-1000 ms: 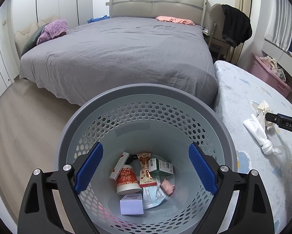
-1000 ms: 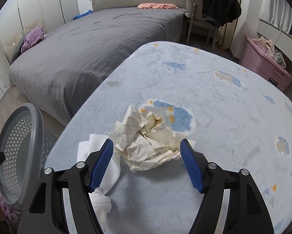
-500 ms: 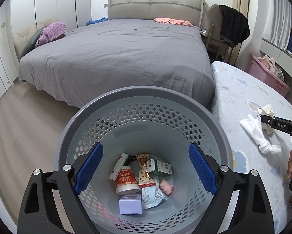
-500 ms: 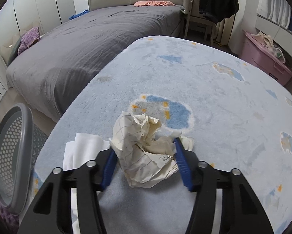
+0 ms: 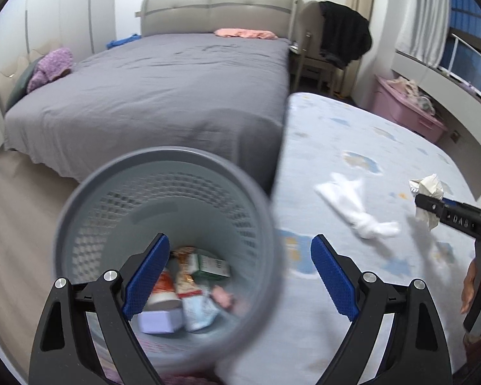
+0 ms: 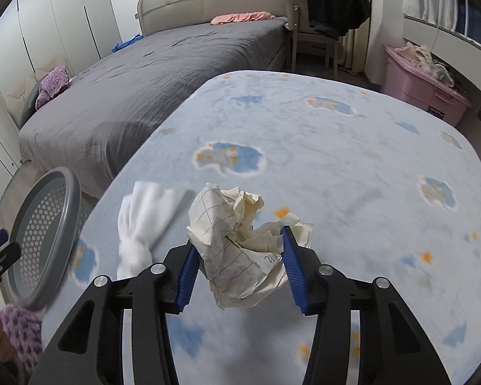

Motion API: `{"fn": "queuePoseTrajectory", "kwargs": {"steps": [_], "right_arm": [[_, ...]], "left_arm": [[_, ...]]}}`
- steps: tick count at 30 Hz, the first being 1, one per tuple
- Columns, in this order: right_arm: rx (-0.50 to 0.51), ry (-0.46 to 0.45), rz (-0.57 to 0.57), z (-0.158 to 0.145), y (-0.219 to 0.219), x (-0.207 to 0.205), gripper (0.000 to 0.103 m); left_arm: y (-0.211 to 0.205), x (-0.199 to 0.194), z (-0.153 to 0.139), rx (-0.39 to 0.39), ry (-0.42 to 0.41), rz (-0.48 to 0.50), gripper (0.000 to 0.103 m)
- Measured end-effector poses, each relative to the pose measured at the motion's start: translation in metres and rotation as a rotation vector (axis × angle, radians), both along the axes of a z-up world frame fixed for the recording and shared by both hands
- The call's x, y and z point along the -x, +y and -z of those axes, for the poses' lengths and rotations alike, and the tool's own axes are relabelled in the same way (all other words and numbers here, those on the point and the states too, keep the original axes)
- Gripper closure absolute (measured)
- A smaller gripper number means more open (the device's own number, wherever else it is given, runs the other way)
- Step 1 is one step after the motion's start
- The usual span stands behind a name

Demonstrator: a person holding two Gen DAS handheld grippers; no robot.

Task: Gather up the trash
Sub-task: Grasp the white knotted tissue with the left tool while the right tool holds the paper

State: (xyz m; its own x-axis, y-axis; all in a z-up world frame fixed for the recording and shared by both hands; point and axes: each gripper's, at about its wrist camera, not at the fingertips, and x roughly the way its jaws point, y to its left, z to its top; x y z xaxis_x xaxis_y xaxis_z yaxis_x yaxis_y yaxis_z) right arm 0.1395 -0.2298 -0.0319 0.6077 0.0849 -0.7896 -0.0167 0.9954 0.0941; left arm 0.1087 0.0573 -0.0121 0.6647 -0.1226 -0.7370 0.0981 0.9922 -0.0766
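Right tool clenched on crumpled paper, just closed and lifted off the patterned bed beside a white cloth, for dropping into the grey basket straddled by the released left tool.

Your crumpled cream ruled-paper wad sits pinched between blue pads, lifted clear of the pale blue cloud-print blanket. Your knotted white cloth bundle lies flat on that blanket, just left of the wad. Your grey perforated plastic bin stands beside the blanket's edge, with cartons, wrappers and a cup at its bottom.
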Motion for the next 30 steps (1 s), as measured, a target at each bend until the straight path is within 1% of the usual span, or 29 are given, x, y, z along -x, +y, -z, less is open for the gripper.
{"fn": "queuePoseTrajectory", "kwargs": {"steps": [5, 8, 12, 19, 23, 26, 27, 28, 29, 30], "right_arm": [[0.004, 0.013, 0.011, 0.0, -0.019, 0.034, 0.056], [-0.008, 0.012, 0.016, 0.005, -0.027, 0.048, 0.056], [-0.046, 0.008, 0.023, 0.01, -0.037, 0.055, 0.056], [-0.116, -0.016, 0.015, 0.003, -0.049, 0.06, 0.056], [-0.14, -0.033, -0.003, -0.003, -0.05, 0.062, 0.056], [-0.152, -0.044, -0.015, -0.009, -0.049, 0.064, 0.056], [-0.158, -0.047, -0.016, -0.011, -0.05, 0.065, 0.056], [-0.162, -0.049, -0.016, -0.012, -0.05, 0.065, 0.056], [-0.167, -0.052, -0.016, -0.014, -0.051, 0.066, 0.056], [-0.17, -0.056, -0.014, -0.016, -0.052, 0.067, 0.056]], "left_arm": [[-0.045, -0.001, 0.004, 0.006, 0.021, 0.049, 0.015], [-0.067, -0.008, 0.008, 0.013, 0.035, 0.059, 0.015], [-0.094, -0.022, 0.019, 0.002, 0.058, 0.055, 0.015], [-0.124, -0.049, 0.045, -0.046, 0.11, 0.026, 0.015], [-0.137, -0.059, 0.05, -0.05, 0.117, 0.022, 0.014], [-0.144, -0.061, 0.052, -0.061, 0.12, 0.028, 0.016], [-0.146, -0.062, 0.053, -0.058, 0.124, 0.032, 0.018], [-0.148, -0.063, 0.055, -0.053, 0.129, 0.037, 0.023], [-0.149, -0.063, 0.056, -0.047, 0.135, 0.043, 0.026], [-0.15, -0.063, 0.057, -0.037, 0.142, 0.053, 0.032]]}}
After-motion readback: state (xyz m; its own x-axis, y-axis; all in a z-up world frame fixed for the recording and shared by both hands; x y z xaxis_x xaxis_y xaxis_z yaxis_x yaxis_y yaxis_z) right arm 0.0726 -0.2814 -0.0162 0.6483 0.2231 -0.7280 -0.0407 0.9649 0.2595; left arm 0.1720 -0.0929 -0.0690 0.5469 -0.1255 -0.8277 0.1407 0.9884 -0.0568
